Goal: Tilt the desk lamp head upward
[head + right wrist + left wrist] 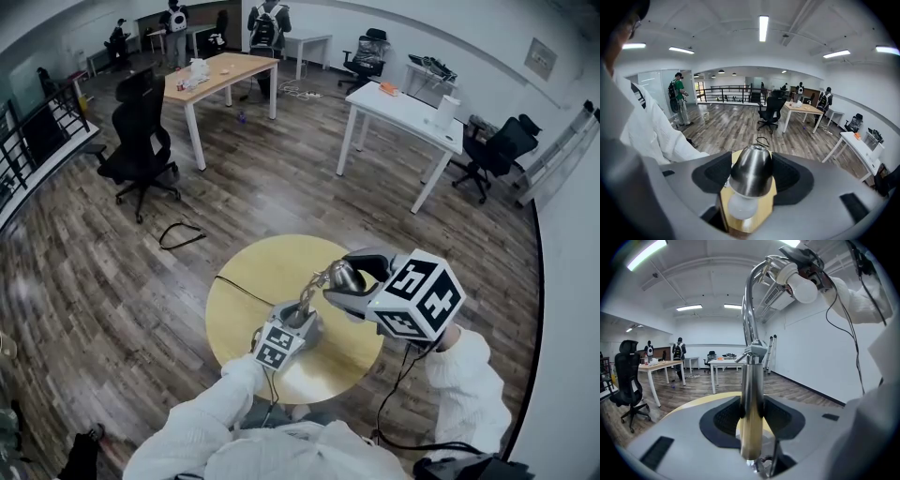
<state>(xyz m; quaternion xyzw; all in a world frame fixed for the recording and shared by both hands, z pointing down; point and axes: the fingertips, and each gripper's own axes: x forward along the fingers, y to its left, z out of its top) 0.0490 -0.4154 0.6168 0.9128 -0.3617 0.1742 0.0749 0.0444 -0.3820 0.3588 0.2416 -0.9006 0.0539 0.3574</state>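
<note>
Wood flooring runs through an open office, and a round yellow table (246, 281) stands in front of the person. The lamp (323, 286) rises from about the middle of the tabletop. Its base is hidden under the left gripper (302, 323) in the head view.

That gripper comes in from the near edge and is clamped on the lamp's upright metal post (751, 394), with a dark pad pressed against each side. In the left gripper view the post fills the gap and blocks the floor straight ahead. Above it the neck curves over to the head (797, 268) and its white bulb (805, 286).

The right gripper (354, 281) reaches in from the right edge, above the tabletop. Its jaws hold the steel head (751, 171), one on either flank, with the bulb (740, 206) facing back toward that gripper's camera. A white sleeve (651, 131) fills the left of that view.

A thin dark cord (236, 287) appears to cross the tabletop toward its left edge, though it is too fine to follow.

Well apart on the floor lie a looped cable (181, 234) and a black chair (141, 131). Beyond them are a wooden desk (220, 73), a white desk (403, 111) and a railing (37, 131). Several people (267, 23) stand at the far wall.
</note>
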